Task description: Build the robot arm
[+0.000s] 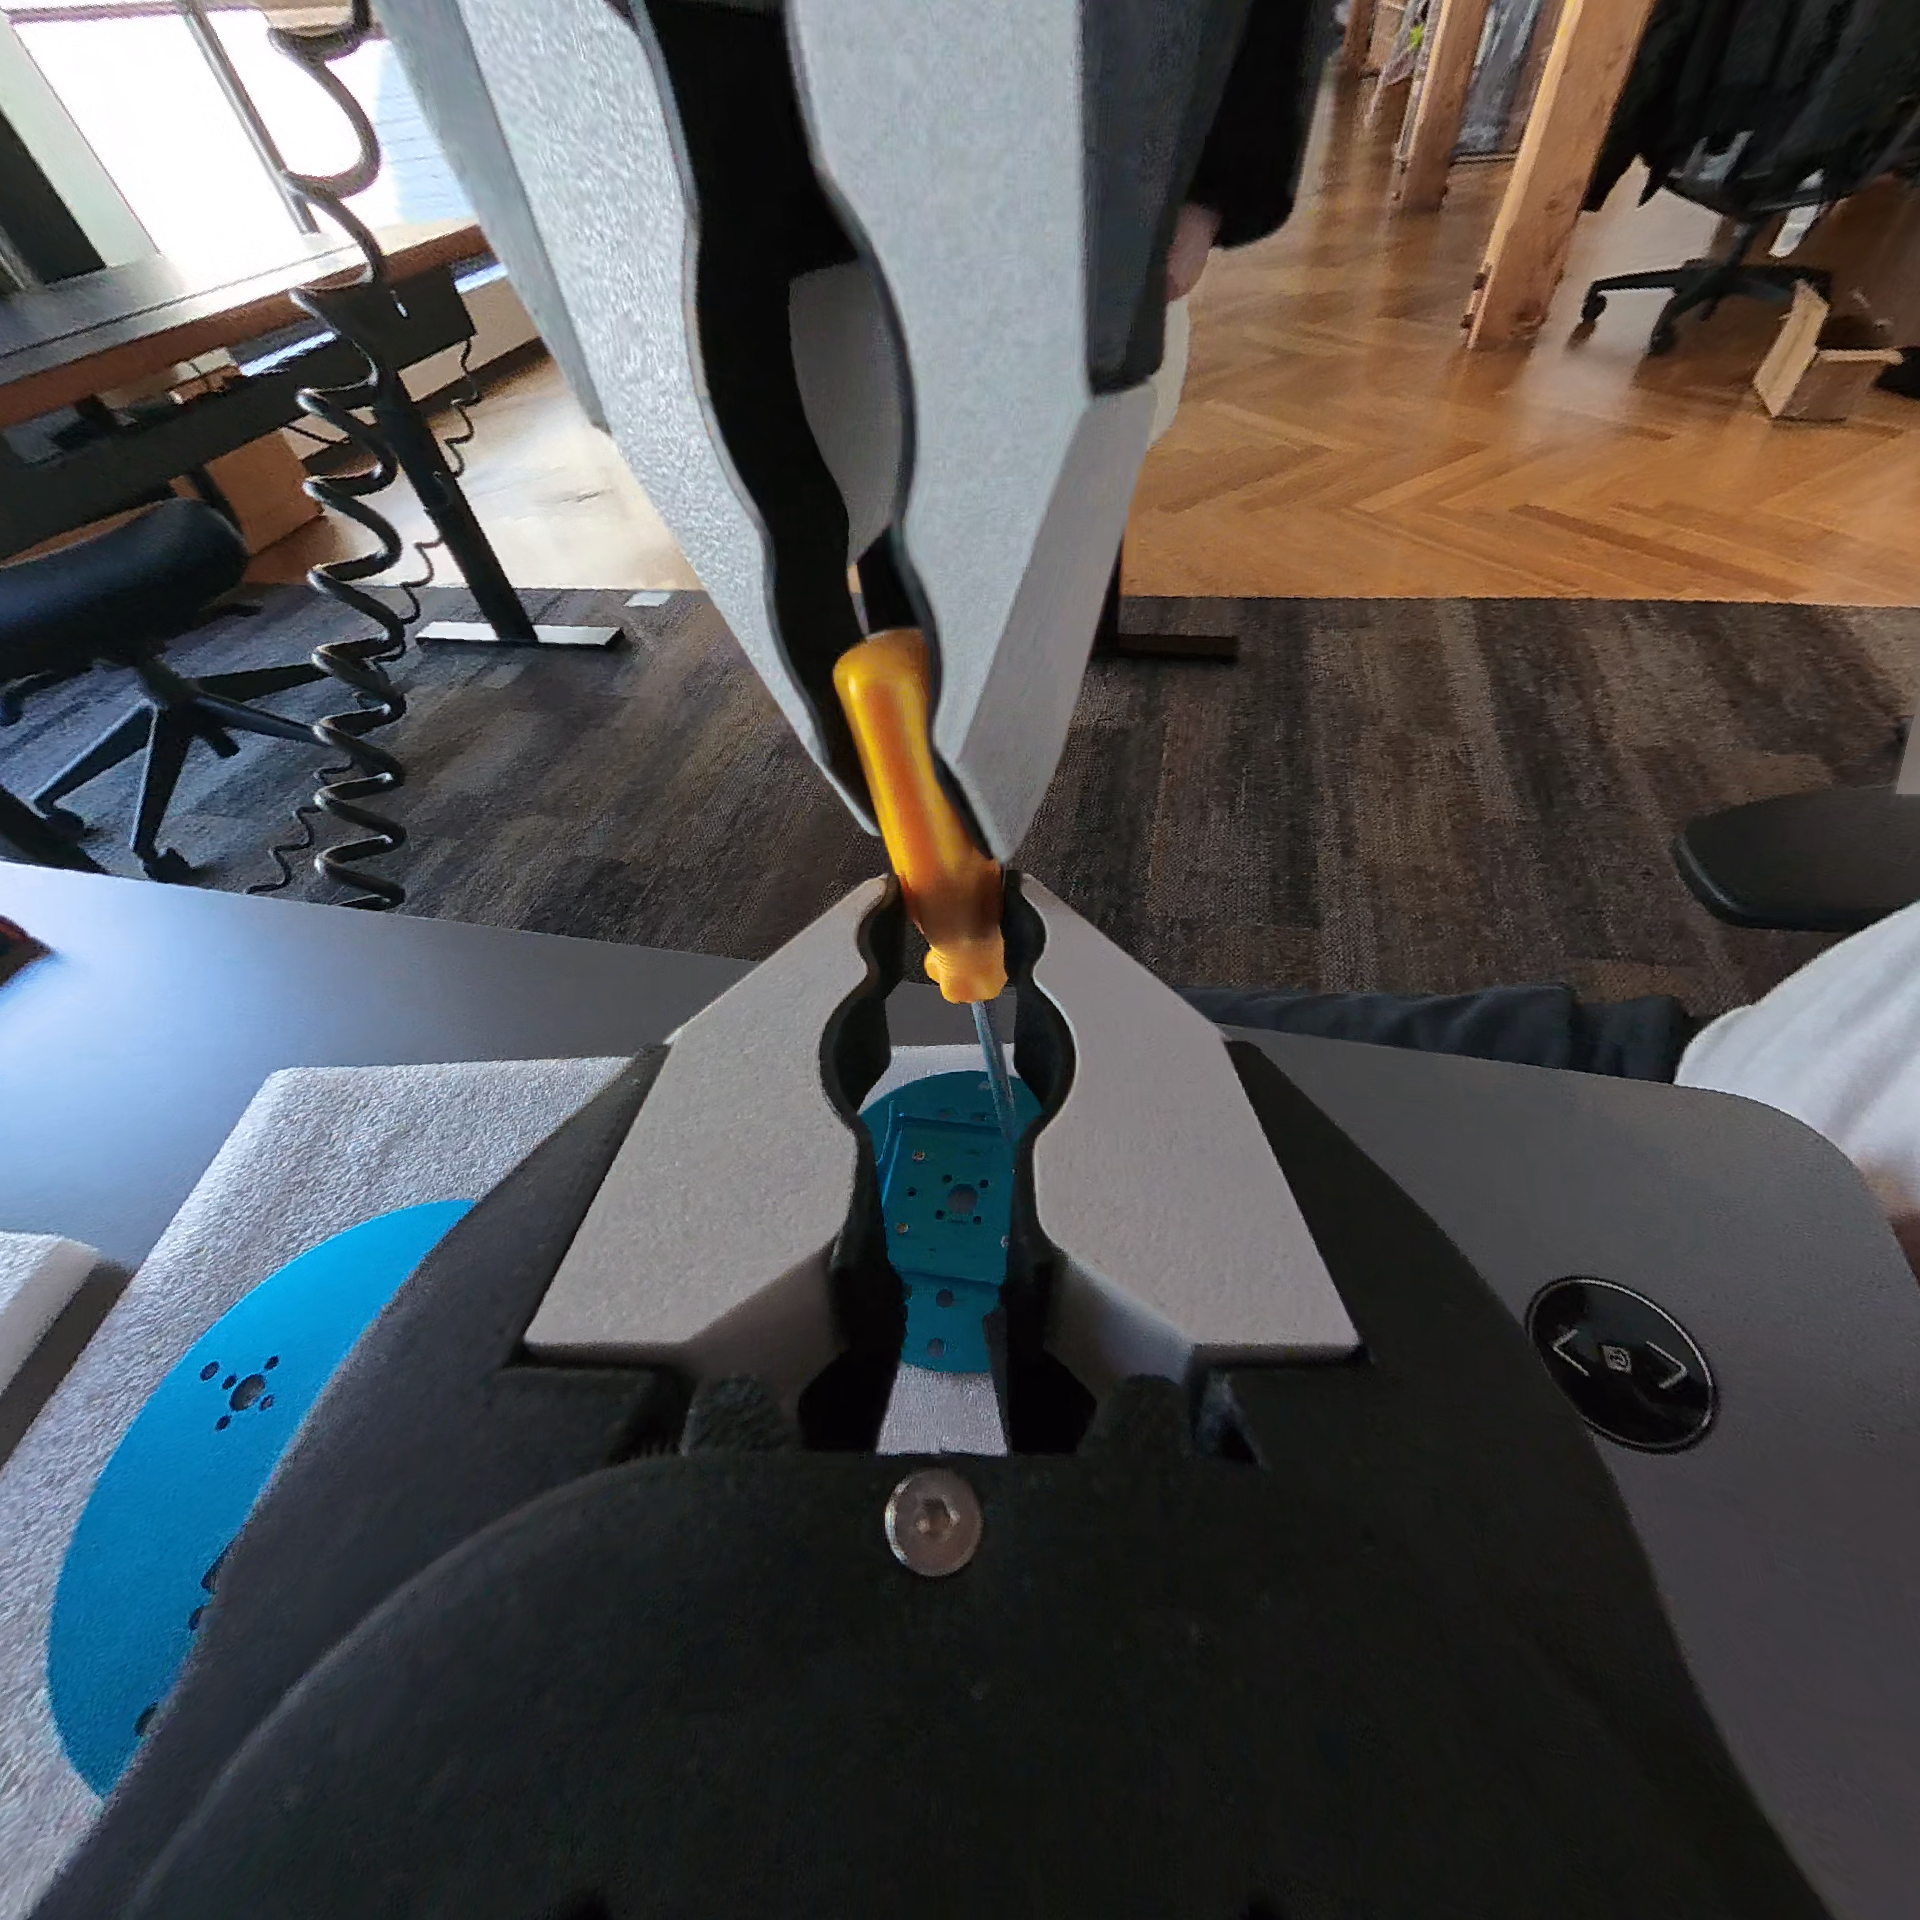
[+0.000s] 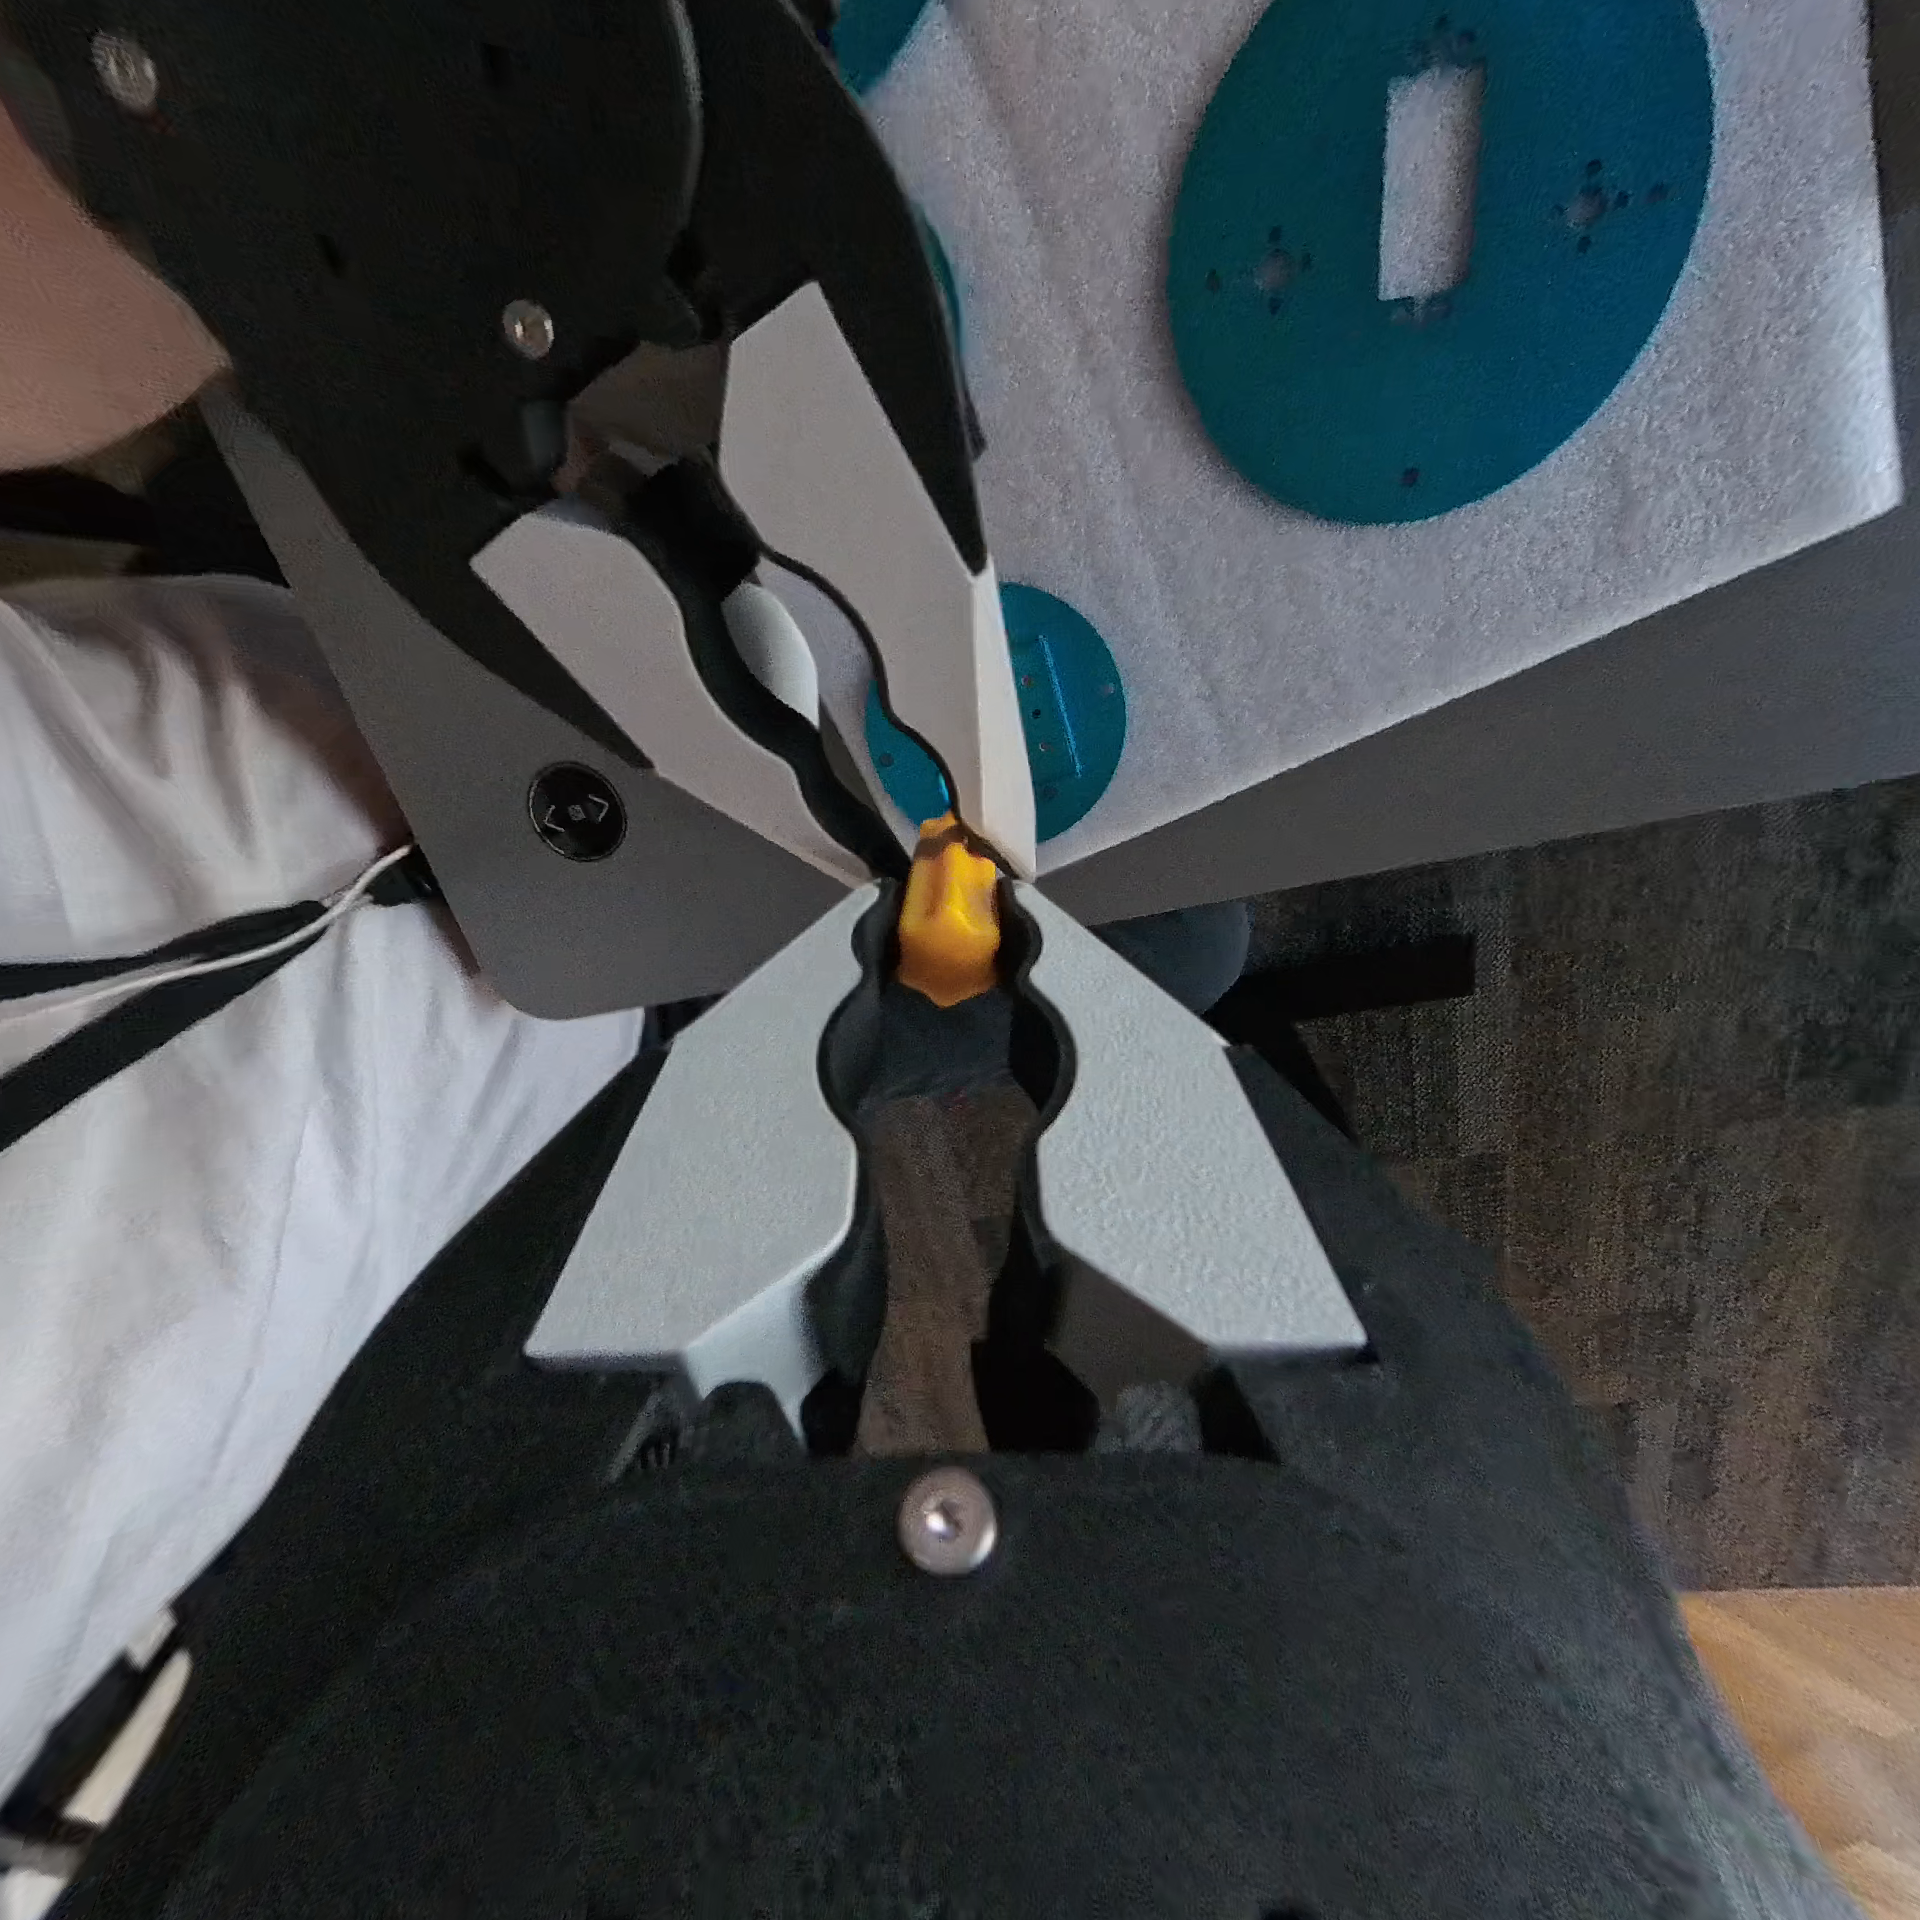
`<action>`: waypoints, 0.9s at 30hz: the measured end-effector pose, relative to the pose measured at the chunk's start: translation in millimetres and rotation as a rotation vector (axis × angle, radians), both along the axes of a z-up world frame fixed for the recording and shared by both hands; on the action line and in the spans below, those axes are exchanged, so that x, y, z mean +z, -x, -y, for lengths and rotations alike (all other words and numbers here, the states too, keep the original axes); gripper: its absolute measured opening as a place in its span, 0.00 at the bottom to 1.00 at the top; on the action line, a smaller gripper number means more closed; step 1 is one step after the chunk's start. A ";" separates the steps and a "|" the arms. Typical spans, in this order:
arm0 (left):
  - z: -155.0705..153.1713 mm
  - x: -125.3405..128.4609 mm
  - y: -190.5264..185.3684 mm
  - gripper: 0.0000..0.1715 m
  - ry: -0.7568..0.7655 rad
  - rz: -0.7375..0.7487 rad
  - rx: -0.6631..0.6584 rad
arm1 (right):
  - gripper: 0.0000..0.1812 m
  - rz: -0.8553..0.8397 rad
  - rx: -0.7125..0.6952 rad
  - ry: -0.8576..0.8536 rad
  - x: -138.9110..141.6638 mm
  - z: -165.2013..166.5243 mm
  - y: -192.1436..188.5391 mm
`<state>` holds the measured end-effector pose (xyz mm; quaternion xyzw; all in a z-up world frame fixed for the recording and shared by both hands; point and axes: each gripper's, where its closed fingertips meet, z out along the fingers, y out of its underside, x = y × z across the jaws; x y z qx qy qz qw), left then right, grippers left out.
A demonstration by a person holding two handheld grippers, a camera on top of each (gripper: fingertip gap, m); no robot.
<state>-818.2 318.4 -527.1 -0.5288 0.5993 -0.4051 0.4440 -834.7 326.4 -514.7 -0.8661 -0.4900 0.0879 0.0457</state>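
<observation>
While my right gripper (image 2: 948, 883) is clamping the ridged orange plastic screwdriver handle (image 1: 914, 790), my left gripper (image 1: 951, 883) is closing round its collar above the small blue perforated metal disc (image 1: 940, 1195) lying on white foam (image 1: 343, 1153) on the worktop (image 1: 1558, 1195).

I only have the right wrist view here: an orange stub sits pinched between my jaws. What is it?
Observer: The left wrist view shows it is a screwdriver, with a long orange handle and a thin metal shaft below it.
Operator: Where does the shaft point?
Observer: Down toward the small blue disc on the white foam pad. Whether the tip touches the disc is hidden.
Operator: Where exactly is the left gripper holding it?
Observer: The left gripper has its jaws closed on the handle's lower end, just above the shaft and right below the right gripper.
</observation>
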 end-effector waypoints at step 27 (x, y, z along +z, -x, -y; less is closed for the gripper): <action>2.3 -8.0 2.4 0.09 0.002 -0.031 -0.033 | 0.10 0.136 0.132 -0.028 1.5 4.4 -2.6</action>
